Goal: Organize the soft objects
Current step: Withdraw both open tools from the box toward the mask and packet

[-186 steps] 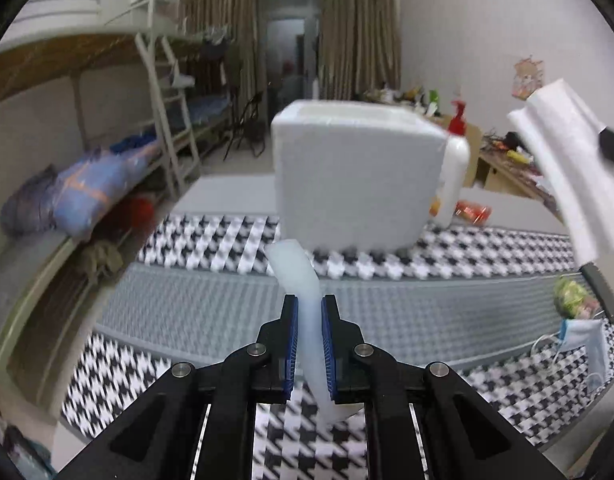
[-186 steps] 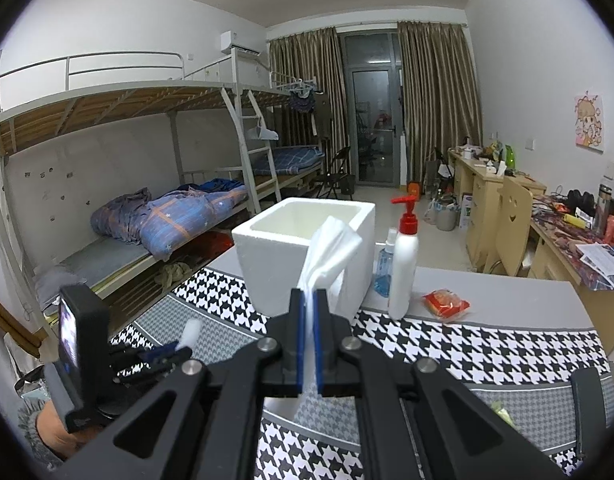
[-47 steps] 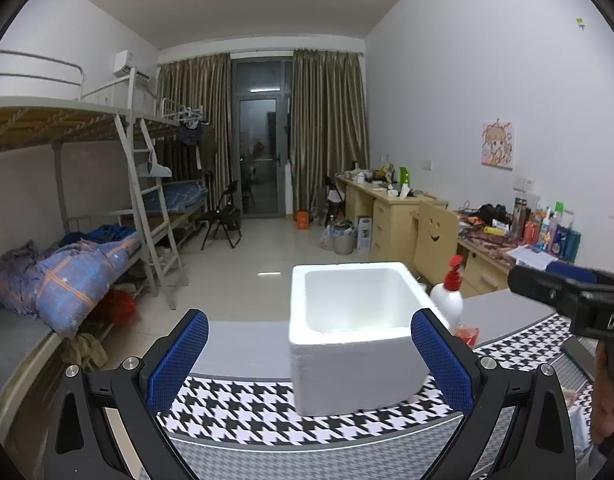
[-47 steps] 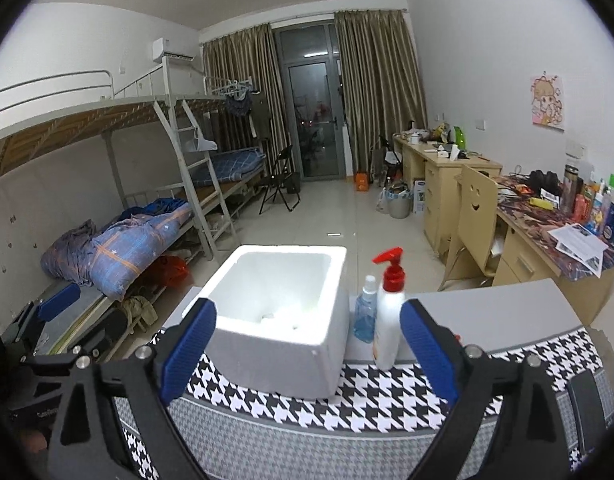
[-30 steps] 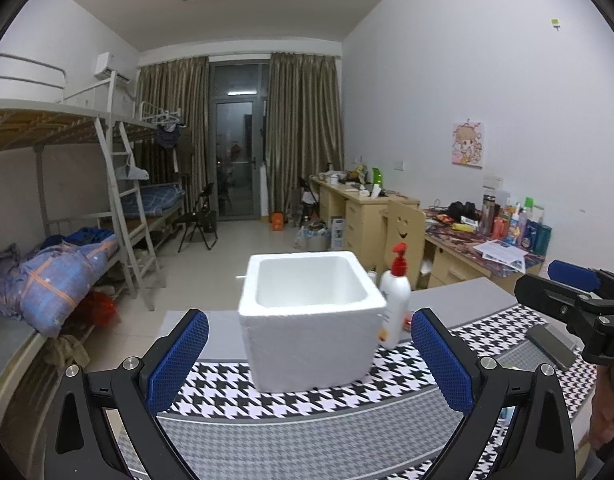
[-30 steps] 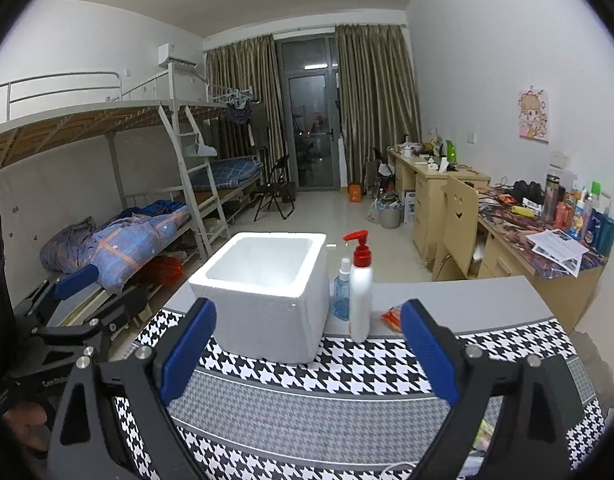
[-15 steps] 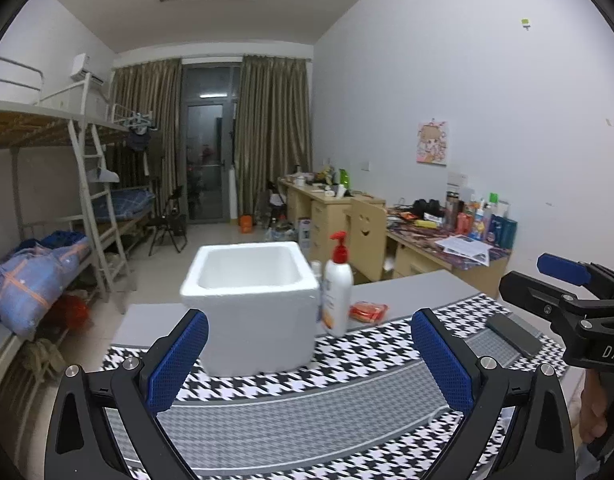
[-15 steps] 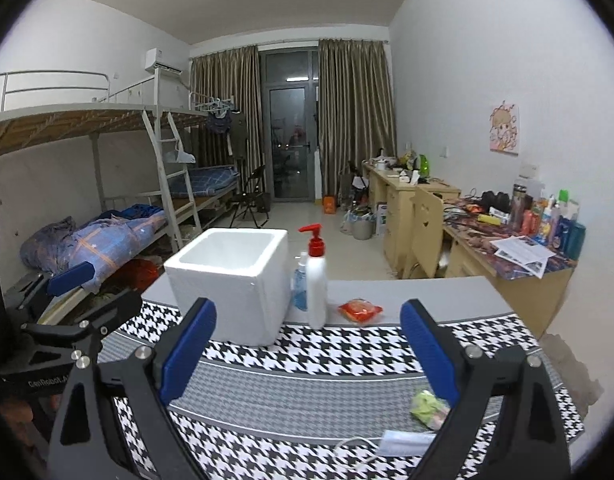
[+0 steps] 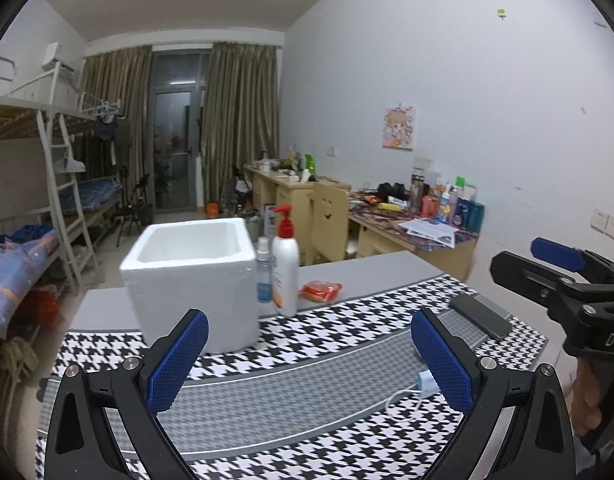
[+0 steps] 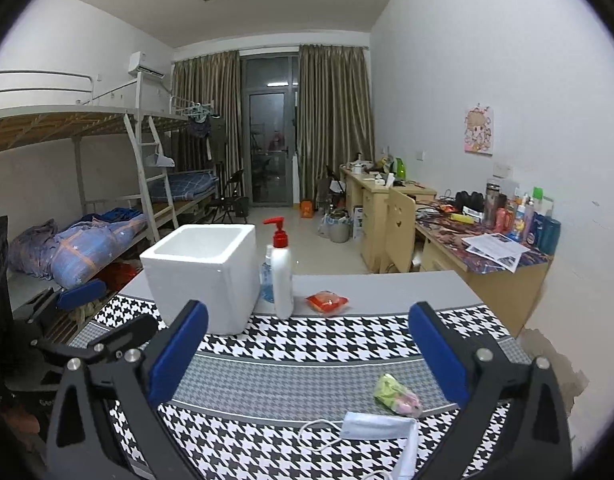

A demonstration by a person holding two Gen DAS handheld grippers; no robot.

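Standing on a worktop [image 10: 387, 284] covered by a houndstooth cloth [image 10: 327, 340]: one white foam box [image 10: 205, 276], open-topped, at 10 o'clock from the right claw's centre line. Just beside its right wall, a white pump bottle [image 10: 282, 276] with a red head, upright; a smaller clear blue bottle [image 10: 267, 280] stands behind it, between bottle and box. A red snack packet [image 10: 327, 302] lies on bare grey worktop to the right of the pump bottle, apart from it.

Soft items, loose on the cloth: a pale blue face mask [image 10: 381, 426] with white ear loops, at 5 o'clock in the right wrist view, lying flat inside the span of the right claw; a crumpled green-and-pink wrapper [image 10: 397, 394] touching or just above its upper edge. Both sit well apart from the foam box. In the left wrist view only a corner of the mask [image 9: 425, 382] shows by the right-hand finger.

Left claw [image 9: 309, 360]: jaws spread wide, nothing between the blue pads. Right claw [image 10: 307, 360]: jaws have just been opening, now at full spread, nothing gripped; the mask lies on the cloth below, not pinched.

A dark phone [image 9: 481, 318] rests on the cloth at 2 o'clock in the left wrist view. The right claw [image 9: 559, 268] appears there at 3 o'clock, held by a hand [image 9: 585, 400].
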